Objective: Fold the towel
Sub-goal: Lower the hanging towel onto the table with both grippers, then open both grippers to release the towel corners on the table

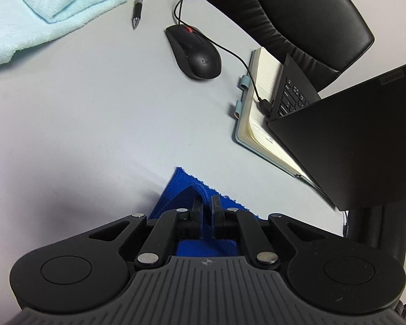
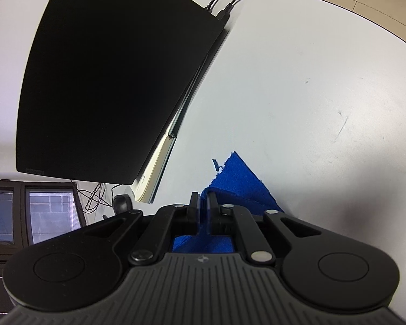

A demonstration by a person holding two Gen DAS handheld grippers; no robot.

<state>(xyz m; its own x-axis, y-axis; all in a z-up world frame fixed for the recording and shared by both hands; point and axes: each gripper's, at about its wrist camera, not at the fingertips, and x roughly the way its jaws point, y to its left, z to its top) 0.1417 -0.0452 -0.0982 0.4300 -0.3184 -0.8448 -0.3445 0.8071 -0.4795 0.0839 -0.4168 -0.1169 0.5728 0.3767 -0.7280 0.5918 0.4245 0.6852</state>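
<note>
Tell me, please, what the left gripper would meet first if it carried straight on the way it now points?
Shut on the blue towel, the left gripper points over bare table. The black mouse lies roughly in line and seems the first obstacle, though depth is hard to judge.

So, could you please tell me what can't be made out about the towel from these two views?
- Blue towel: most of it lies under the left gripper body in the left wrist view.
- Right wrist view: the right gripper hides the same towel, so the fold state is unknown.
- Light towel: cut off by the frame edge.
</note>
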